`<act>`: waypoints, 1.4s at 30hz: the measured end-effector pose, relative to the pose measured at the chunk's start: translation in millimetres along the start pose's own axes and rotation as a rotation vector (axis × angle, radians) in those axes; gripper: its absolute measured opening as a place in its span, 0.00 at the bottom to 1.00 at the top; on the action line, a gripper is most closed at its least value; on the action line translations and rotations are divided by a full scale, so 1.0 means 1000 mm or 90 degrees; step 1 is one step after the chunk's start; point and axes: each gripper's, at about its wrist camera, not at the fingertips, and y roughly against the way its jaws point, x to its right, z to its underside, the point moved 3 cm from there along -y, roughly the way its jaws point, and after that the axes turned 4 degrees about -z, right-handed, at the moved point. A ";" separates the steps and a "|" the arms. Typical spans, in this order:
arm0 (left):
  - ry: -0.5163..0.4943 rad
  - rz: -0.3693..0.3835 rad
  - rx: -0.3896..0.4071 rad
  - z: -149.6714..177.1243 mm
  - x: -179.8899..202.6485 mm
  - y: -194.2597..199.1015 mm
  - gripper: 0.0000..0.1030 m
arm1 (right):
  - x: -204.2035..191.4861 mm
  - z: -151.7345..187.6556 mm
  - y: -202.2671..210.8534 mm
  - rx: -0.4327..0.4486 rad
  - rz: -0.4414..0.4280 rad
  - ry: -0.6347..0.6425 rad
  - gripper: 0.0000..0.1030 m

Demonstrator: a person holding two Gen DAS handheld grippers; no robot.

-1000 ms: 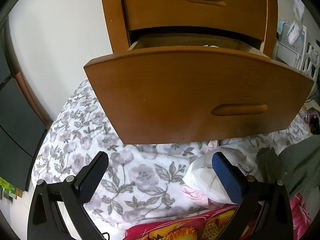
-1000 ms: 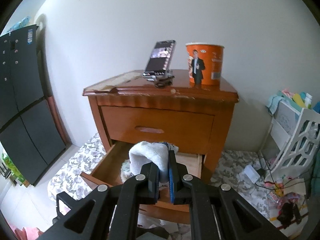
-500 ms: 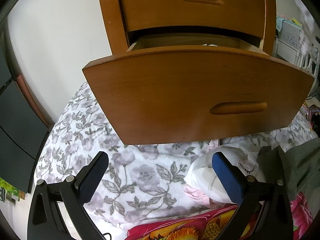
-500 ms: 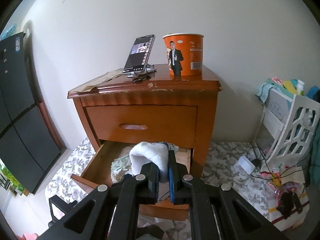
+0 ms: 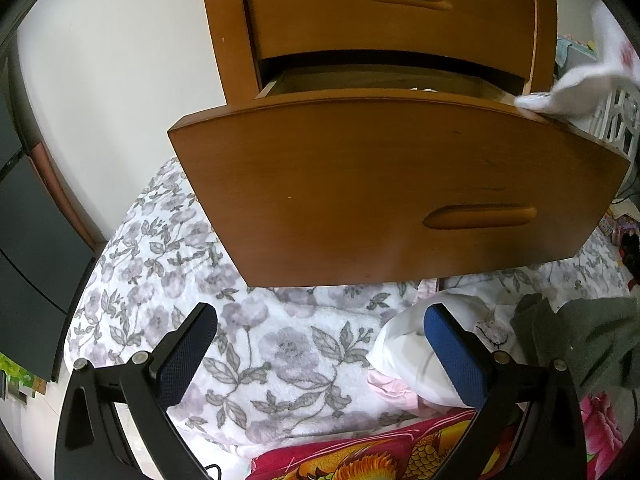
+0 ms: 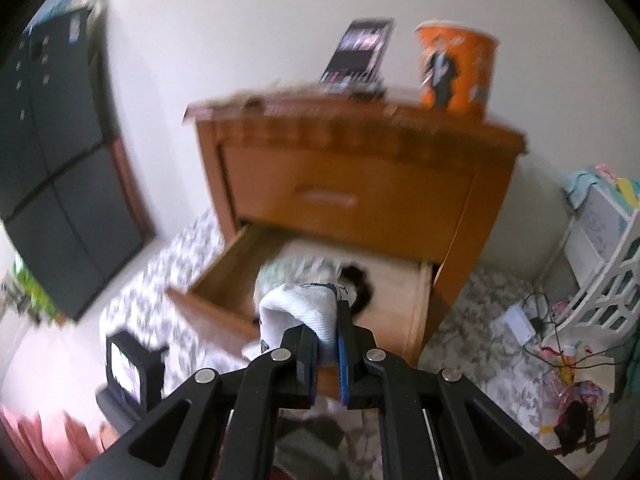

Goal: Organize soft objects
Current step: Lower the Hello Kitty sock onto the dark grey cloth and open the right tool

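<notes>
My right gripper [image 6: 329,344] is shut on a white sock [image 6: 304,312], held over the front of the open lower drawer [image 6: 224,280] of the wooden nightstand [image 6: 360,184]. The same white sock [image 5: 580,88] hangs over the drawer's right corner in the left wrist view. Folded cloth [image 6: 296,268] and a dark item [image 6: 360,284] lie inside the drawer. My left gripper [image 5: 320,332] stands open and empty, low above the floral blanket [image 5: 240,340], below the drawer front [image 5: 380,184]. A white garment [image 5: 404,356] lies beside its right finger.
A phone on a stand [image 6: 360,56] and an orange paper tub [image 6: 456,68] sit on the nightstand top. A white rack [image 6: 608,264] and cables [image 6: 560,344] are at the right, a dark cabinet [image 6: 56,152] at the left. A green-grey cloth [image 5: 580,344] and a red patterned blanket [image 5: 380,456] lie nearby.
My right gripper has sunk toward the open drawer and rolled, still holding the sock, which now shows at the drawer's right corner in the left wrist view. The left gripper has stayed still.
</notes>
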 end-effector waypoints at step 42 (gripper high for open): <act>0.009 0.000 -0.002 0.001 0.000 0.000 1.00 | -0.050 0.092 -0.053 -0.204 -0.096 0.077 0.09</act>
